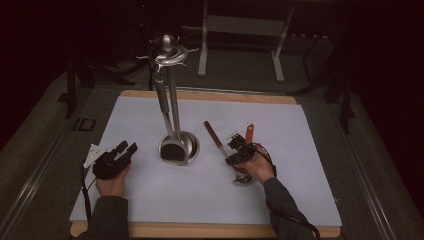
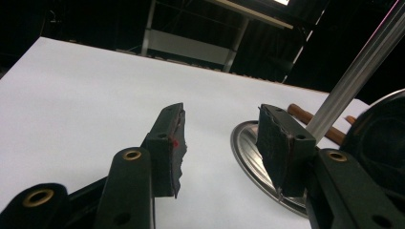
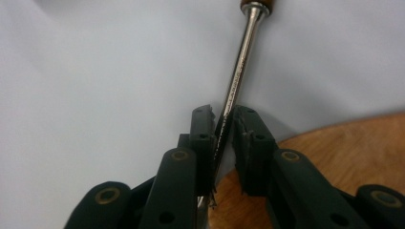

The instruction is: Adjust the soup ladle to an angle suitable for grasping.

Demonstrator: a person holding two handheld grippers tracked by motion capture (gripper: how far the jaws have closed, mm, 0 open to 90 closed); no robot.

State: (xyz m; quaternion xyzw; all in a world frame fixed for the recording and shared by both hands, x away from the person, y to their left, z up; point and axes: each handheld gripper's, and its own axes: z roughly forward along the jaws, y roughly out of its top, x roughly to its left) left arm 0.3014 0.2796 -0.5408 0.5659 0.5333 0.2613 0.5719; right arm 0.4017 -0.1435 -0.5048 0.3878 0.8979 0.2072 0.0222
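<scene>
Gripping step in hand: right gripper [image 3: 221, 125] has its jaws closed on the metal shank of a wooden-handled utensil [image 1: 214, 135] lying on the white worktop [image 1: 150, 200], right of the utensil stand [image 1: 172, 100]. Left gripper [image 2: 219, 143] idle, jaws open, empty. Next, probably: lift and carry toward the stand's hooks.

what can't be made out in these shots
- Working end of the wooden-handled metal utensil: hidden behind the right claw, which is shut on its shaft, in the right claw view; covered by the hand in the high view.
- Dark object on the tall steel stand's round base: too dim and small in the high view.
- Stand top: cut off in the left claw view.
</scene>
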